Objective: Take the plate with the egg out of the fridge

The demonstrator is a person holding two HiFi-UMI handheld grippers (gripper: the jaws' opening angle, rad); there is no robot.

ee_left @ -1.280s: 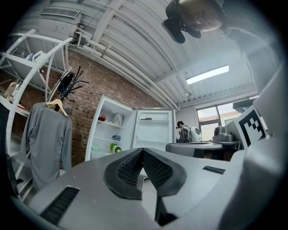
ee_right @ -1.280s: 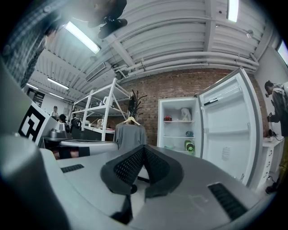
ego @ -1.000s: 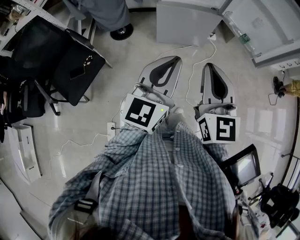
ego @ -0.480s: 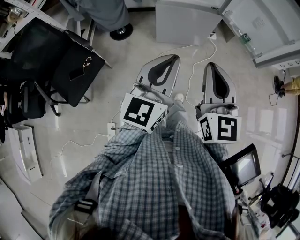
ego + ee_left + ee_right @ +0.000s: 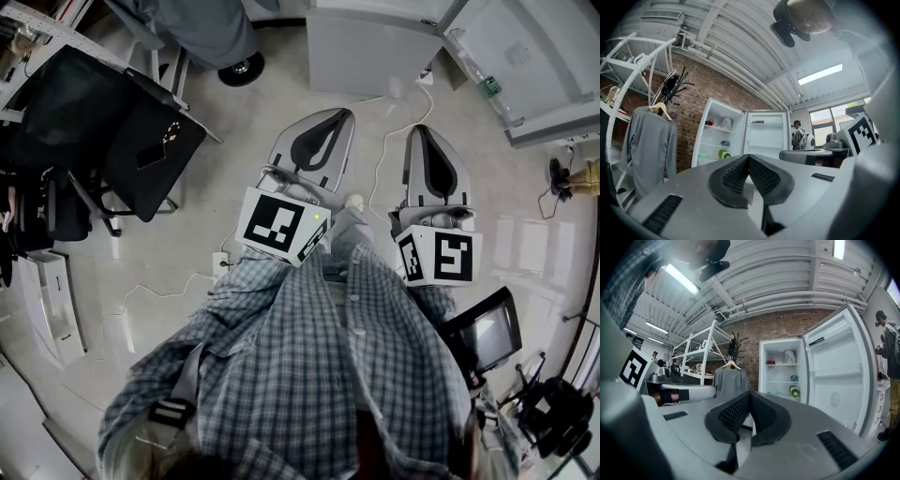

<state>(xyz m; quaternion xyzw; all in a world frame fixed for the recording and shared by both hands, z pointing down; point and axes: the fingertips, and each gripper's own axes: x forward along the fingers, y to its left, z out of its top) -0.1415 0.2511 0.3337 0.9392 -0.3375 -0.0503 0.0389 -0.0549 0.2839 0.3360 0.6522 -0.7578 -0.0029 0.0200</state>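
White fridge (image 5: 780,373) is standing open well ahead, left gripper (image 5: 748,161) and right gripper (image 5: 750,397) both pointing level at its shelves, jaws clenched empty, plate too small to pick out.

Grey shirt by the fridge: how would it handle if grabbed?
The shirt is likely floppy: it drapes limp from a hanger. Probably light, so a push would swing it; a tug may slip it off.

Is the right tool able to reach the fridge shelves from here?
Probably not yet. The fridge stands open, its door swung aside and nothing blocking the way, but it looks far ahead of the right tool, whose jaws are shut.
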